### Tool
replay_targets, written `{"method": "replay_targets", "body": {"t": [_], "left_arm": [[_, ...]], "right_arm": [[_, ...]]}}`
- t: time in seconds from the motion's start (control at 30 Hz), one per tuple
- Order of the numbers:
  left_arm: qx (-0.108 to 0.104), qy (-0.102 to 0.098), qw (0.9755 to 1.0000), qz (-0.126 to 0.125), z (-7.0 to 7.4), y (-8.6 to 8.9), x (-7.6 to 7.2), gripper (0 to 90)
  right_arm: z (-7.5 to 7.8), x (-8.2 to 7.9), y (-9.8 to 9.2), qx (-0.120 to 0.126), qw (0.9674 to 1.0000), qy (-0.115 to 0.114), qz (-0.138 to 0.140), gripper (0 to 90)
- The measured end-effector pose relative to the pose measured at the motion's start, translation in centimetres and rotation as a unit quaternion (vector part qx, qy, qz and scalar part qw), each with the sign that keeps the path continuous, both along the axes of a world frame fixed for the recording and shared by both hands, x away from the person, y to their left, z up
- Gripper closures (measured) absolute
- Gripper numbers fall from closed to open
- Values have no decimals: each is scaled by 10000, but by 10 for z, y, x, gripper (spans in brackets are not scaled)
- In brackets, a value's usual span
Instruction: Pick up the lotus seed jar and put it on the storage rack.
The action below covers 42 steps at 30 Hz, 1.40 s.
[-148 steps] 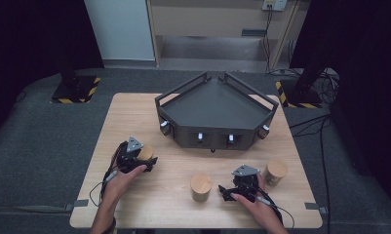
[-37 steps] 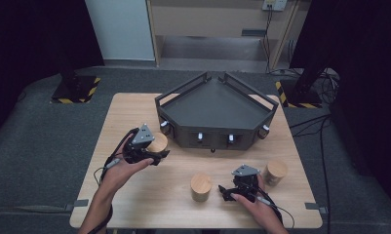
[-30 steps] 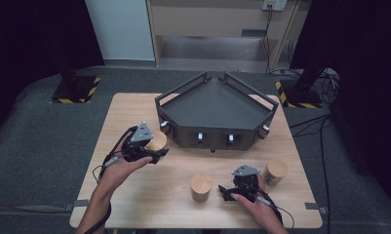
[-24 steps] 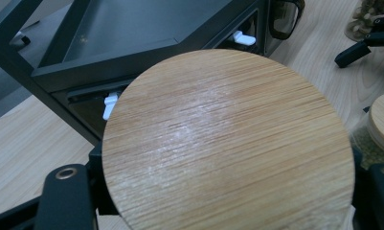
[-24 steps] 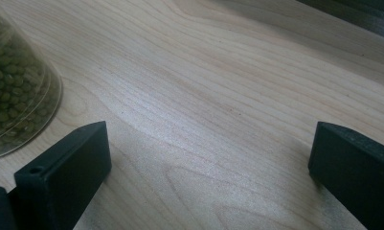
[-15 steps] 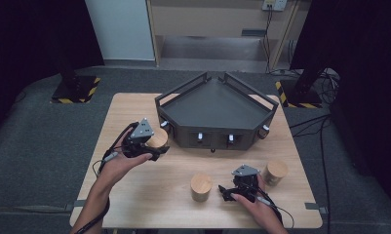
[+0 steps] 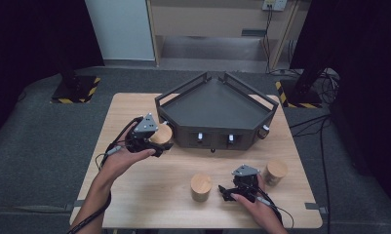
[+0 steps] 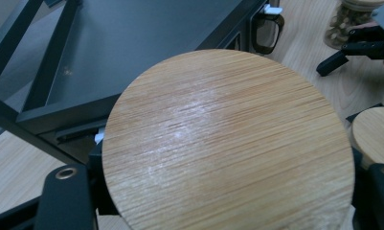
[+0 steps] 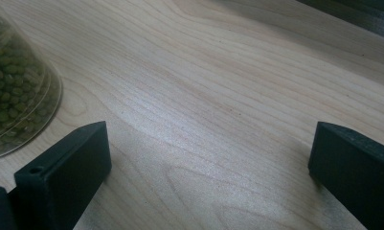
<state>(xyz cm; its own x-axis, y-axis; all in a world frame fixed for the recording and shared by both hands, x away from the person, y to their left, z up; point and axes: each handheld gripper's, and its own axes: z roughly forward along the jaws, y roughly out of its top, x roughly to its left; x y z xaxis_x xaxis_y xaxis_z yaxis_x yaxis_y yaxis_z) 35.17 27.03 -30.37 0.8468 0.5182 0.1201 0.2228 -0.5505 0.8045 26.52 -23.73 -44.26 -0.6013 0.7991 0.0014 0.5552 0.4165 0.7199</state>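
Observation:
My left gripper [image 7: 159, 140] is shut on a jar with a round wooden lid [image 7: 162, 132], held above the table just off the front left corner of the dark five-sided tray [image 7: 183, 93]. In the left gripper view the lid [image 8: 228, 143] sits between the black fingers [image 8: 65, 196], with the tray's floor [image 8: 132, 43] behind it. My right gripper [image 7: 227, 192] rests on the table near the front edge. Its jaws [image 9: 208, 163] stand open over bare wood. A jar of green beans [image 9: 17, 86] stands just to their left.
Two more wooden-lidded jars stand on the table: one at front centre [image 7: 201, 186], one at the right [image 7: 275, 171] beside the right hand. The tray's front wall carries small knobs [image 7: 200, 138]. Black stands and cables lie on the floor behind.
My left gripper has carried its jar up and further toward the tray's front left corner. The right hand and the two standing jars have not moved.

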Motion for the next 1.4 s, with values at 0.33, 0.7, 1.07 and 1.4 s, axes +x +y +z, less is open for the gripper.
{"method": "replay_targets", "body": {"t": [0.33, 0.7, 1.07, 1.4], "left_arm": [[35, -26, 9999, -150, 10, -3, 6, 243], [21, -112, 9996, -254, 20, -6, 12, 243], [-24, -173, 9993, -317, 30, -10, 19, 243], [36, -204, 9989, -411, 41, -15, 26, 243]], "right_arm": [[0, 0, 0, -1, 10000, 1, 1, 9], [0, 0, 0, 1, 10000, -1, -1, 9], [0, 0, 0, 2, 10000, -3, -1, 9], [0, 0, 0, 1, 10000, -6, 1, 9]]}}
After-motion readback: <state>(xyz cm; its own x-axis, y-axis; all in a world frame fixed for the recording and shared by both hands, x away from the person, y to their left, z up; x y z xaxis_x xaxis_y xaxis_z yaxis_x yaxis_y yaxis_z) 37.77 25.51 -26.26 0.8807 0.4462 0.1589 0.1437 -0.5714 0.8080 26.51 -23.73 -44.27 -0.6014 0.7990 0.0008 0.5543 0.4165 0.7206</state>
